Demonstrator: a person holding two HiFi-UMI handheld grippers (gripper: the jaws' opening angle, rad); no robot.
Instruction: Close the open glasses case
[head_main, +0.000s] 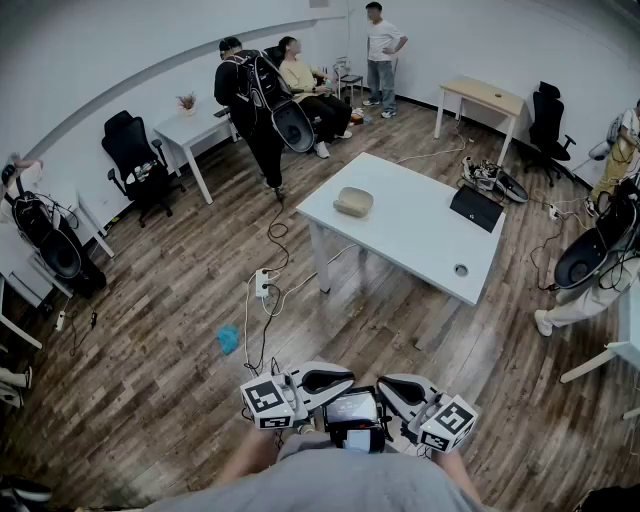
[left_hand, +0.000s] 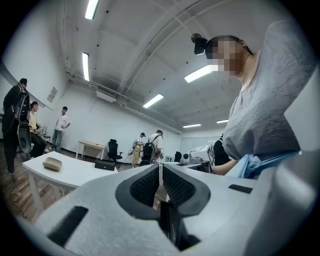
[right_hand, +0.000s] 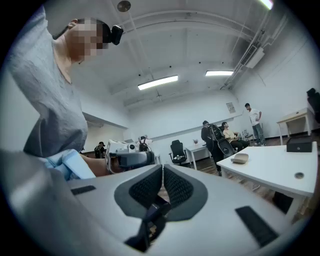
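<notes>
A white table (head_main: 400, 240) stands a few steps ahead in the middle of the room. On it lie a beige rounded case (head_main: 353, 202), a black boxy case (head_main: 476, 208) and a small round disc (head_main: 460, 269). Whether either case is open I cannot tell from here. The beige case (left_hand: 52, 163) shows far off in the left gripper view, and the beige case (right_hand: 240, 158) shows far off in the right gripper view. My left gripper (head_main: 345, 380) and right gripper (head_main: 385, 386) are held close to my body, tips facing each other. Both are shut and hold nothing, far from the table.
Wood floor lies between me and the table, with a power strip (head_main: 262, 283), cables and a blue scrap (head_main: 228, 340). Several people stand or sit at the back and right. An office chair (head_main: 135, 155), a small desk (head_main: 195, 130) and a far desk (head_main: 485, 100) line the walls.
</notes>
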